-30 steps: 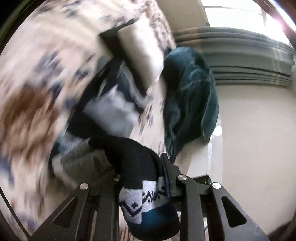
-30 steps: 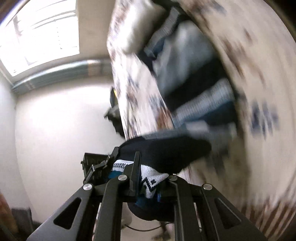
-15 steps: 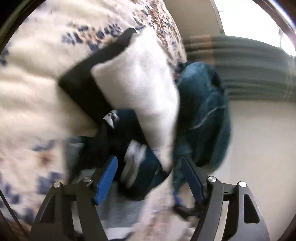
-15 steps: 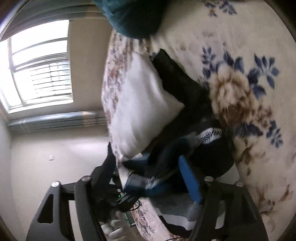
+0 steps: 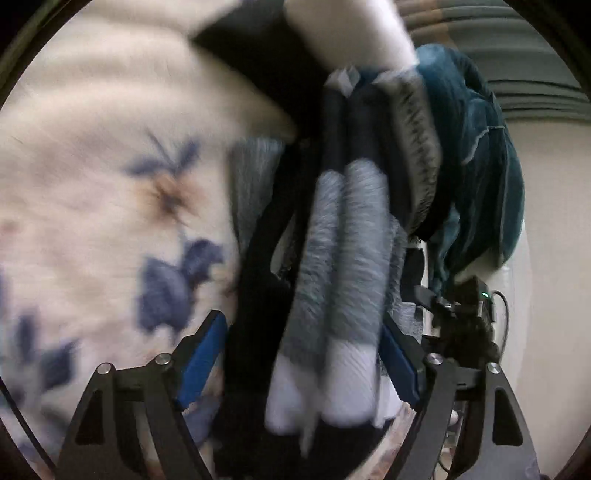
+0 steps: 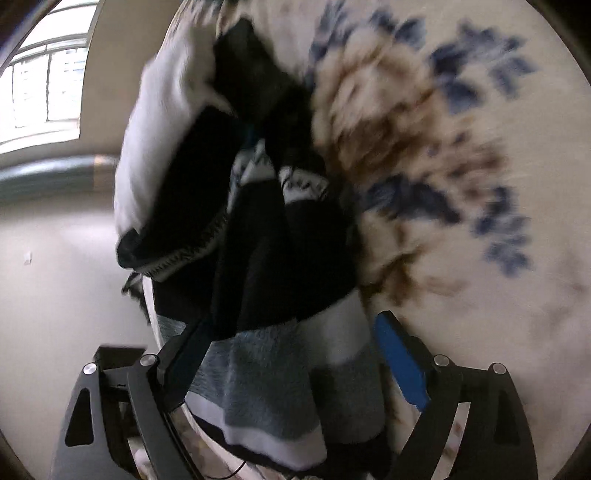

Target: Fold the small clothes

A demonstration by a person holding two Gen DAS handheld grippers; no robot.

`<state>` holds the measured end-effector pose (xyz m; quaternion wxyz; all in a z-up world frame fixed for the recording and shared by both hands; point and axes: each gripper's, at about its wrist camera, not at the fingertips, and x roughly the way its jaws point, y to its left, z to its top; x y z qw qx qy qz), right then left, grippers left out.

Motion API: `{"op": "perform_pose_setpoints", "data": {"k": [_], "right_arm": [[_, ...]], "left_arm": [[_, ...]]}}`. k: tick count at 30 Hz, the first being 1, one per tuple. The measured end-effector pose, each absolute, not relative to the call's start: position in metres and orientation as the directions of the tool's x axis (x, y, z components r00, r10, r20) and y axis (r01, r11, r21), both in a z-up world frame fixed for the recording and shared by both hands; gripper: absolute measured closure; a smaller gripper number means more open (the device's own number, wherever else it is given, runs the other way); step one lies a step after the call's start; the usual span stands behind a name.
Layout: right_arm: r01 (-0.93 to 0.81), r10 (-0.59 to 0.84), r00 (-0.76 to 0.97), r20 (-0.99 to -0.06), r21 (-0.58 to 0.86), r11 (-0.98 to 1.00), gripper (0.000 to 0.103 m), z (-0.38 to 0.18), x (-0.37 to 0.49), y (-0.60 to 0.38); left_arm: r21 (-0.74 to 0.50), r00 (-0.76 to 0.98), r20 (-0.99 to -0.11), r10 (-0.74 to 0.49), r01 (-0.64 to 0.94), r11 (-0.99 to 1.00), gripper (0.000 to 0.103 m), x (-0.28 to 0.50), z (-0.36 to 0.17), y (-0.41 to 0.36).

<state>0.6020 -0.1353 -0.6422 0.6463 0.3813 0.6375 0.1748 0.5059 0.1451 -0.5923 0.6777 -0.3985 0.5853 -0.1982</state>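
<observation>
Left wrist view: my left fingers point(image 5: 301, 363) stand wide and are opening further, the blue pads point(image 5: 201, 360) clear of the cloth, so I hold nothing. Between them lies the heap of socks point(image 5: 343, 266) on the flowered bedspread point(image 5: 92, 155), a grey-and-white ribbed pair on top and black ones underneath. The risk I see here: if I close now I may pinch two or three socks at once, because they overlap and the picture is too smeared to tell their edges. A black sock beside the grey pair could drag along and undo the pile. The white pillow point(image 5: 351, 33) and teal blanket point(image 5: 476, 158) lie just beyond, close enough to snag.

Right wrist view: my right fingers point(image 6: 291, 365) are likewise spreading, with one blue pad point(image 6: 400, 363) plainly free; a grey-and-white banded sock point(image 6: 269, 387) lies between them but is not gripped. Black patterned socks point(image 6: 280, 236) are bunched above it, tangled rather than flat. Near the bed's edge, a careless tug could pull some off. The socks look soft, limp, and heaped unevenly.
</observation>
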Motion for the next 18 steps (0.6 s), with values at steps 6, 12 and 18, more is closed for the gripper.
{"op": "perform_pose_setpoints", "data": {"k": [6,12,18], "right_arm": [[0.221,0.704,0.041,-0.709,0.694,0.685,0.052,-0.673,0.62,-0.104],[0.404,0.688,0.21,-0.694,0.703,0.585,0.07,-0.649,0.568,-0.126],[0.66,0.623,0.346,-0.701,0.654,0.37,0.07,-0.613,0.433,-0.148]], "left_arm": [[-0.791,0.229,-0.61,-0.758,-0.136,0.596,0.045,0.534,-0.576,0.134],[-0.782,0.097,-0.622,-0.777,-0.035,0.622,0.05,0.55,-0.556,0.111],[-0.799,0.008,-0.595,-0.804,0.1,0.593,0.052,0.571,-0.525,0.05]]}}
